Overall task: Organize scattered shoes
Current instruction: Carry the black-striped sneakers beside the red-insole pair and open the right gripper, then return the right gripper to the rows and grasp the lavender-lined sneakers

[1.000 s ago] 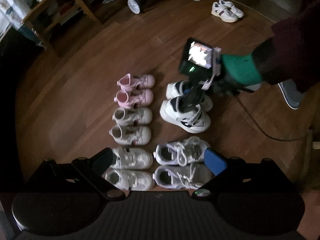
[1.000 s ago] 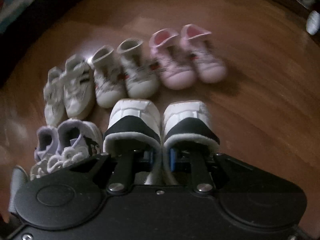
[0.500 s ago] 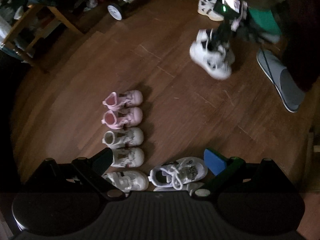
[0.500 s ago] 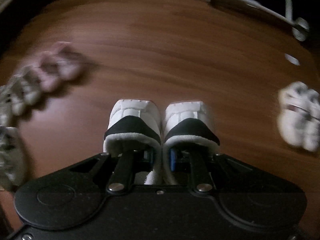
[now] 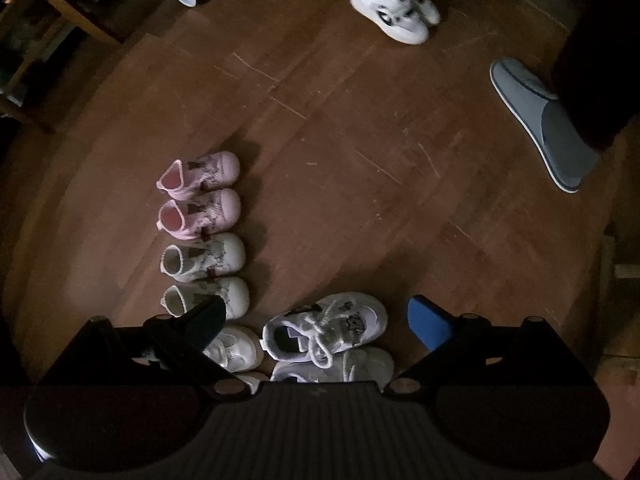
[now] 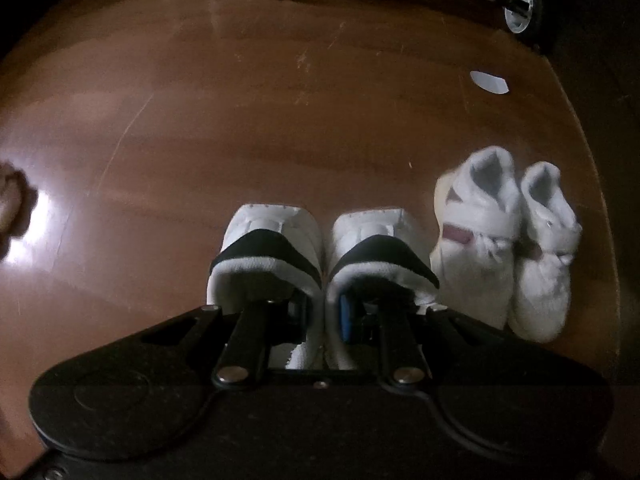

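My right gripper (image 6: 324, 312) is shut on a pair of white-and-black sneakers (image 6: 320, 248), one finger inside each shoe, pinching their inner walls together above the floor. The same pair shows at the top of the left wrist view (image 5: 400, 8). Beside it on the right lies a pair of white strap shoes (image 6: 504, 240). My left gripper (image 5: 316, 320) is open and empty, above the lined-up shoes: a pink pair (image 5: 200, 196), a grey-white pair (image 5: 204, 276), white strap shoes (image 5: 236, 352) and laced lilac sneakers (image 5: 328, 336).
A grey slipper (image 5: 544, 120) with a dark leg in it lies at the right. A wheeled white frame (image 6: 516, 4) stands at the far edge, wooden furniture (image 5: 60, 20) at the far left. A white scrap (image 6: 488, 82) lies on the wooden floor.
My right gripper has carried the white-and-black pair away from the rows, across the floor, up to the loose white strap shoes. My left gripper has drawn back slightly.
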### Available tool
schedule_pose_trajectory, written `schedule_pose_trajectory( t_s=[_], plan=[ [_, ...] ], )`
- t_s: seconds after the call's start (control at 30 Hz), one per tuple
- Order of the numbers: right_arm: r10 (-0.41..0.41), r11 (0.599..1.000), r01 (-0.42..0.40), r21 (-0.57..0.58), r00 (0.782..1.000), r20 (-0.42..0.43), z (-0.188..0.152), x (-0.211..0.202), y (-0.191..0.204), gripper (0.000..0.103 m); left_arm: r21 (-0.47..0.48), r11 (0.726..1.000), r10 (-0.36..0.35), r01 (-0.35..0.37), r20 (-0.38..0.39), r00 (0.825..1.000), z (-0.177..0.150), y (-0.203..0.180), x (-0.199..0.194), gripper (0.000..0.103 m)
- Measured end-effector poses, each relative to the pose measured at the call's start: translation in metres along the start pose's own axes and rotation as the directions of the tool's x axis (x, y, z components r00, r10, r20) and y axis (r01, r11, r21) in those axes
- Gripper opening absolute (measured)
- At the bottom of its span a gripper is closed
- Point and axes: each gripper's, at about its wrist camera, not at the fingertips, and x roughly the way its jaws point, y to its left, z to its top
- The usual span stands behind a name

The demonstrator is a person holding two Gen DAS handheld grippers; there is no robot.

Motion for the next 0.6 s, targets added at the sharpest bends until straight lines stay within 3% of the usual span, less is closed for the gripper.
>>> schedule_pose_trajectory(
  t_s=[0.2,0.5,0.53,0.57,0.6],
  plan=[
    [0.006,1.0,-0.006,-0.007,1.0,0.019,0.029,0.027,-0.014,0.015,-0.008,0.999,-0.036,0.036,-0.033,0.999,-0.001,0.004,0.014,0.098],
    [-0.009,1.0,0.009,0.01,1.0,0.025,0.048,0.049,-0.02,0.016,-0.034,0.999,-0.042,0.04,-0.071,0.997,-0.007,0.011,0.026,0.098],
    [-0.015,1.0,0.015,0.013,1.0,0.027,0.048,0.049,-0.02,0.019,-0.033,0.999,-0.041,0.039,-0.068,0.997,-0.007,0.01,0.025,0.098],
    [-0.029,0.999,0.029,0.02,0.999,0.026,0.049,0.049,-0.019,0.03,-0.032,0.999,-0.039,0.037,-0.065,0.997,-0.007,0.01,0.023,0.098],
    [-0.041,0.999,0.04,0.026,0.999,0.022,0.049,0.047,-0.017,0.033,-0.03,0.999,-0.036,0.034,-0.062,0.997,-0.006,0.01,0.022,0.098]
  ],
)
